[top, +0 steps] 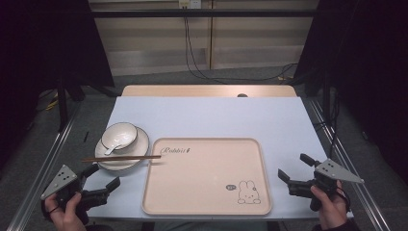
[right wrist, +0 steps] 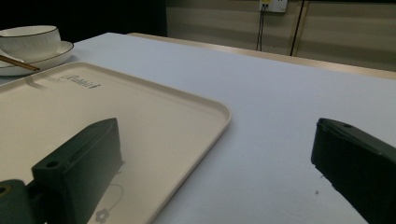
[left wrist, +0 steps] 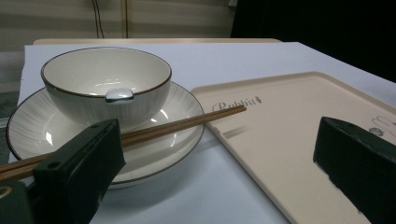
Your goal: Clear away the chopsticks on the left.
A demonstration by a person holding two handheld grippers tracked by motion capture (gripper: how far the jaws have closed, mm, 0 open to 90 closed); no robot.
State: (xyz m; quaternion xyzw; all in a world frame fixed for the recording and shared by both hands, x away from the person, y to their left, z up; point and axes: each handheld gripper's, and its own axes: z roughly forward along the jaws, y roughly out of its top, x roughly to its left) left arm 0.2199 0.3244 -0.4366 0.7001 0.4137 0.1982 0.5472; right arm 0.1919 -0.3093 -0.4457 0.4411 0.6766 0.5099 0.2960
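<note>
A white bowl (top: 119, 134) with a dark rim stands on a matching plate (top: 140, 148) at the table's left, and a white spoon (top: 109, 149) leans in the bowl. Brown chopsticks (top: 120, 158) lie across the plate, tips resting on the beige rabbit tray (top: 202, 163) in the middle. My left gripper (top: 105, 175) sits open near the front left corner, just short of the plate, nothing between its fingers. In the left gripper view, bowl (left wrist: 107, 79), plate (left wrist: 180, 105) and chopsticks (left wrist: 187, 123) lie close ahead. My right gripper (top: 293, 167) is open beside the tray's right edge (right wrist: 219, 116).
A pale sheet (top: 216, 118) covers the table, with a wooden strip (top: 207, 90) showing at the back. Metal rails (top: 38, 178) run along both sides. Cables (top: 202, 72) trail on the floor behind, and dark curtains flank the scene.
</note>
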